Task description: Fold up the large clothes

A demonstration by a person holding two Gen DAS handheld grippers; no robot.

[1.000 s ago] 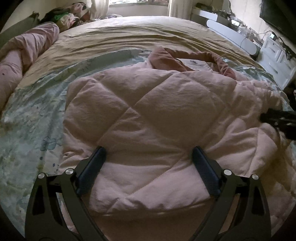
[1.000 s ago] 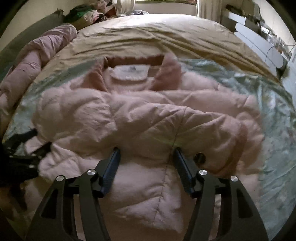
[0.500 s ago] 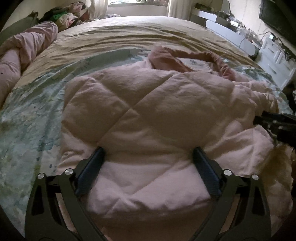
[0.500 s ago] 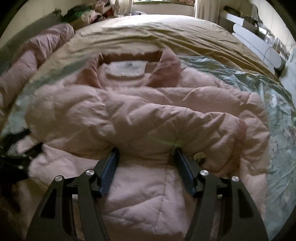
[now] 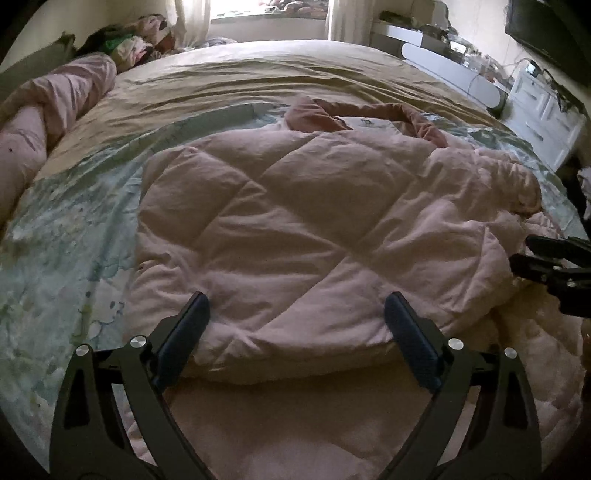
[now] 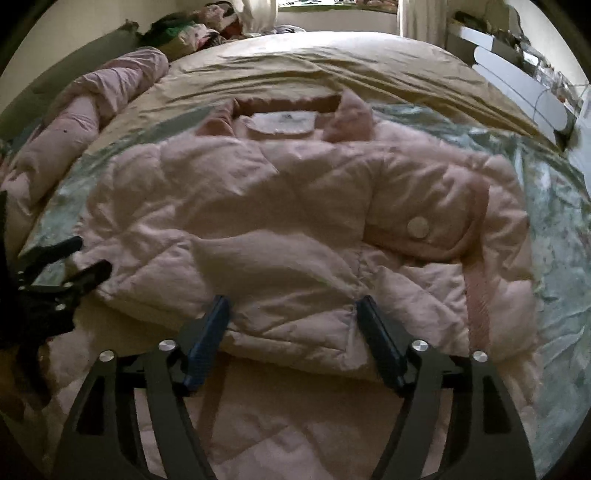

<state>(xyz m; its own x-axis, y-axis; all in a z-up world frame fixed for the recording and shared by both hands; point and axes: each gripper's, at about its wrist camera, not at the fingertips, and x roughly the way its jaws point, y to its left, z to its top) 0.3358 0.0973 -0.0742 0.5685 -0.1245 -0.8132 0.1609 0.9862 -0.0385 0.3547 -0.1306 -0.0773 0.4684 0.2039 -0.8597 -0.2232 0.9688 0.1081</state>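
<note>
A large pale pink quilted jacket (image 5: 295, 229) lies on the bed, collar at the far end, its lower part folded up over the body. It also shows in the right wrist view (image 6: 295, 229), with a sleeve cuff and round button (image 6: 417, 228) folded across the right side. My left gripper (image 5: 295, 317) is open, its fingers apart over the near folded edge, holding nothing. My right gripper (image 6: 293, 317) is open over the near edge too. Each gripper shows at the side of the other's view: the right one (image 5: 532, 254), the left one (image 6: 74, 262).
The bed has a pale printed sheet (image 5: 66, 236) under the jacket and a tan cover (image 5: 258, 81) beyond. A rolled pink duvet (image 5: 40, 122) lies along the left. White drawers and shelves (image 5: 535, 107) stand at the right. Clothes are piled at the far left corner (image 6: 184, 29).
Both grippers have pulled back toward the near edge of the jacket, and the folded edge now lies flat in front of the fingers. The sleeve with the button has settled across the right side.
</note>
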